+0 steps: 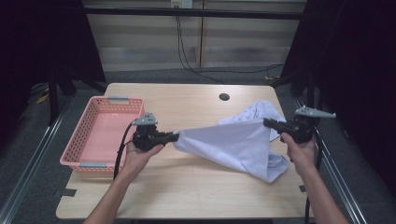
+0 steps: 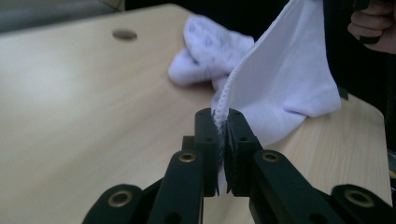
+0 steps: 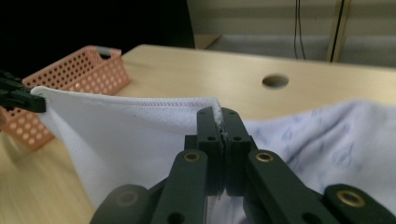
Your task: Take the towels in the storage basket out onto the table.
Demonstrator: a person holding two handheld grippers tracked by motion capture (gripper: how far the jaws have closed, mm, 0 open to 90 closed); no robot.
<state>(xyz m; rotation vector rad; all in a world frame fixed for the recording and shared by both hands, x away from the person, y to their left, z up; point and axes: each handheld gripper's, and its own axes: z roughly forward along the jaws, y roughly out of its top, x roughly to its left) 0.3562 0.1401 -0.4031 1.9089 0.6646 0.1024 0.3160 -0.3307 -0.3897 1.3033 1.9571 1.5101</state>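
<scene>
A white cloth is stretched above the wooden table between my two grippers, its lower part still draped on the table at the right. My left gripper is shut on the cloth's left corner; in the left gripper view the stitched hem runs into the closed jaws of the left gripper. My right gripper is shut on the cloth's upper right edge; in the right gripper view the hem runs left from the right gripper toward the other gripper.
A pink perforated basket stands empty at the table's left edge, seen also in the right gripper view as the basket. A round cable hole lies at the table's back. Cables hang behind the table.
</scene>
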